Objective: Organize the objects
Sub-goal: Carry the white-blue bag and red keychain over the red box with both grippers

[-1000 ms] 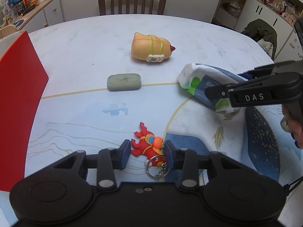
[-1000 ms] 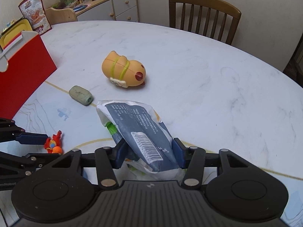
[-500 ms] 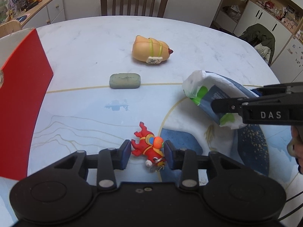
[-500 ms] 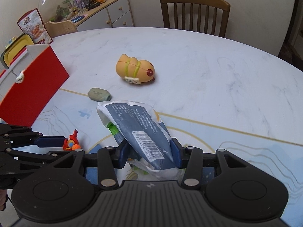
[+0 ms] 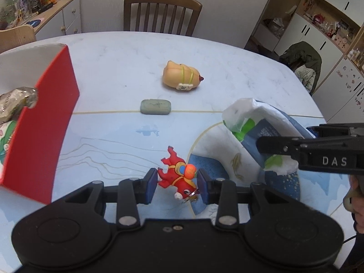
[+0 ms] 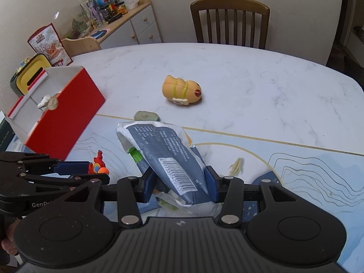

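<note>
My left gripper (image 5: 177,182) is shut on a small red toy keychain (image 5: 178,174), held above the table; the same keychain (image 6: 98,166) shows from the right wrist view. My right gripper (image 6: 179,183) is shut on a blue and white snack packet (image 6: 167,157), lifted off the table; in the left wrist view the packet (image 5: 257,127) hangs at the right. An open red box (image 5: 43,125) with wrapped items inside stands at the left, and the red box (image 6: 61,118) is also in the right wrist view. A tan toy (image 5: 182,78) and a grey-green block (image 5: 155,107) lie on the table.
The round table (image 6: 261,95) has a marble far half and a blue patterned near half. A wooden chair (image 6: 229,20) stands behind it. A sideboard (image 6: 127,22) with jars lies at the back left, and cupboards (image 5: 323,22) stand at the right. A person's hand (image 5: 355,200) holds the right gripper.
Both grippers have risen with the things they hold; the keychain and packet now hang clear of the table. The red box shows more of its open top.
</note>
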A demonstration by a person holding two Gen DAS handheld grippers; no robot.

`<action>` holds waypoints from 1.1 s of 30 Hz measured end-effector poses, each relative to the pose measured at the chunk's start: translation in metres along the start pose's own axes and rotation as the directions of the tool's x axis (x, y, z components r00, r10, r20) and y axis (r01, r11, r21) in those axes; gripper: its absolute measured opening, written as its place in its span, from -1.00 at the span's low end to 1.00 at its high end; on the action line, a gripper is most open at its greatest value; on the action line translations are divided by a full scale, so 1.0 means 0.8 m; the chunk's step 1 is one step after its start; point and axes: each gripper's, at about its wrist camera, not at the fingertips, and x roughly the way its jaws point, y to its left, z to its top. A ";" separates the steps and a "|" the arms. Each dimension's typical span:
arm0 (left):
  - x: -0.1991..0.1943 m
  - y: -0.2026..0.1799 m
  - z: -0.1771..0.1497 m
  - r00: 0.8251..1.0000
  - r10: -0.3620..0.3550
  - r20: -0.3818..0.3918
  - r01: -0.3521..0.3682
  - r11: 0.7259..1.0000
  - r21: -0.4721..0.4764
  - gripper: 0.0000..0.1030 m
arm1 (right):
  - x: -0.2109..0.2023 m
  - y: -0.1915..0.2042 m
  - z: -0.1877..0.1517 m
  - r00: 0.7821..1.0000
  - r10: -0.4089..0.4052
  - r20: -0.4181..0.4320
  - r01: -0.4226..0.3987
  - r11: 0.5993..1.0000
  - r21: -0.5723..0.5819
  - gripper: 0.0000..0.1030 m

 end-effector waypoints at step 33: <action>-0.158 0.191 0.038 0.995 -0.033 0.094 0.029 0.998 0.047 -0.30 | -0.054 0.234 0.022 0.997 -0.022 0.074 0.021 1.000 0.020 -0.12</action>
